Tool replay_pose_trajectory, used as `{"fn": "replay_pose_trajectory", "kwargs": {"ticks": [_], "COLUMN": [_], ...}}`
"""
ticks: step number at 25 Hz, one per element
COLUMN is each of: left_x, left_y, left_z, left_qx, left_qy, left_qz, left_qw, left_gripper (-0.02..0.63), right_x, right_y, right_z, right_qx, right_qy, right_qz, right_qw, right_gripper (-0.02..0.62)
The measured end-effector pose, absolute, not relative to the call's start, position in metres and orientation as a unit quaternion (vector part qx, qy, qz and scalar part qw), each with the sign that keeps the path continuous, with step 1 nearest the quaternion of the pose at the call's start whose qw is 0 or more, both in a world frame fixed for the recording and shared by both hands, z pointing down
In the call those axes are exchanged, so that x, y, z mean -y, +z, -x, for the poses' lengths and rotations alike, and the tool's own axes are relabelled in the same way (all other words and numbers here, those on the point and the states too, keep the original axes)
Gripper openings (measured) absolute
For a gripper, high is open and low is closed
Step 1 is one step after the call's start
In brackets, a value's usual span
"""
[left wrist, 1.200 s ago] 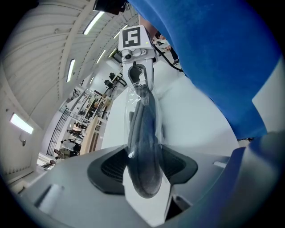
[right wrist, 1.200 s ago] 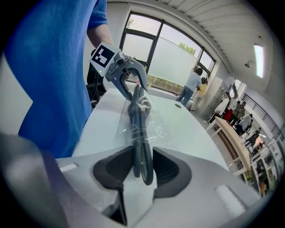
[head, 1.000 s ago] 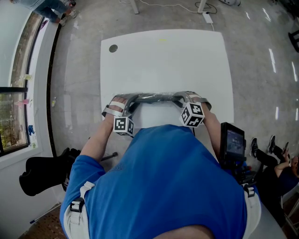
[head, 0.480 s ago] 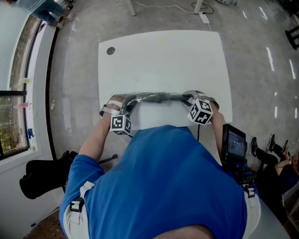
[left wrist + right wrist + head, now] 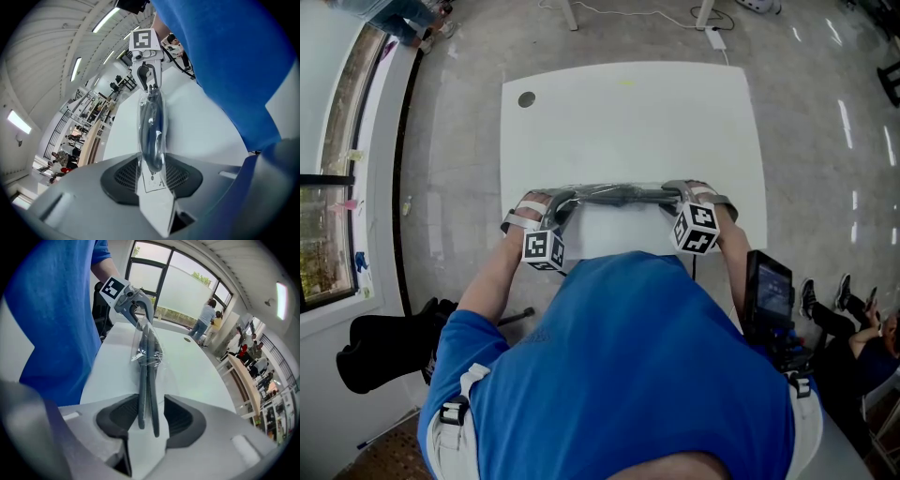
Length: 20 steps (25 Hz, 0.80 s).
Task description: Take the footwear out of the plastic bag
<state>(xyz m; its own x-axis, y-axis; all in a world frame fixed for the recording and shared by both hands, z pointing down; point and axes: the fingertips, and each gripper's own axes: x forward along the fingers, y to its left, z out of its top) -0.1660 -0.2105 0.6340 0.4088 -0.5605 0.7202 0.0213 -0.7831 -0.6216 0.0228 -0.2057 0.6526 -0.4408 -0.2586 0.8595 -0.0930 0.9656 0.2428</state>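
Both angled down, left fingers (image 5: 121,176) closing on plastic bag (image 5: 151,182), right fingers (image 5: 183,420) opening around footwear (image 5: 142,390).

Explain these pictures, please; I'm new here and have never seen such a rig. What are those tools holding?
There is no robot: a person in a blue shirt holds a two-jaw gripper in each hand. One picture looks down from a camera on the person's head; the other two come from cameras riding on the grippers. At the white table's near edge, a clear plastic bag with dark footwear inside stretches between the grippers. The left gripper has just been closing and pinches one end of the bag. The right gripper has just been opening: its jaws stand apart, with the bag's other end between them.
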Motion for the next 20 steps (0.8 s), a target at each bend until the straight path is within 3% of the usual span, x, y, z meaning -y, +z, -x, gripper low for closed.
{"fn": "replay_pose_trajectory", "kwargs": {"ticks": [10,14,20], "left_x": [0.209,0.208,0.212], "left_y": [0.627,0.627,0.633], "left_z": [0.157,0.158,0.165], "left_qx": [-0.170,-0.170,-0.172], "left_qy": [-0.513,-0.514,-0.517], "left_qz": [0.792,0.792,0.790], "left_qw": [0.283,0.283,0.281], "left_gripper": [0.121,0.121,0.112], "right_x": [0.201,0.207,0.211], "right_y": [0.664,0.666,0.668], "right_z": [0.002,0.000,-0.016], "right_qx": [0.825,0.819,0.817], "right_qy": [-0.105,-0.109,-0.090], "right_qz": [-0.064,-0.076,-0.093], "right_qw": [0.552,0.558,0.562], "right_gripper": [0.161,0.091,0.080]}}
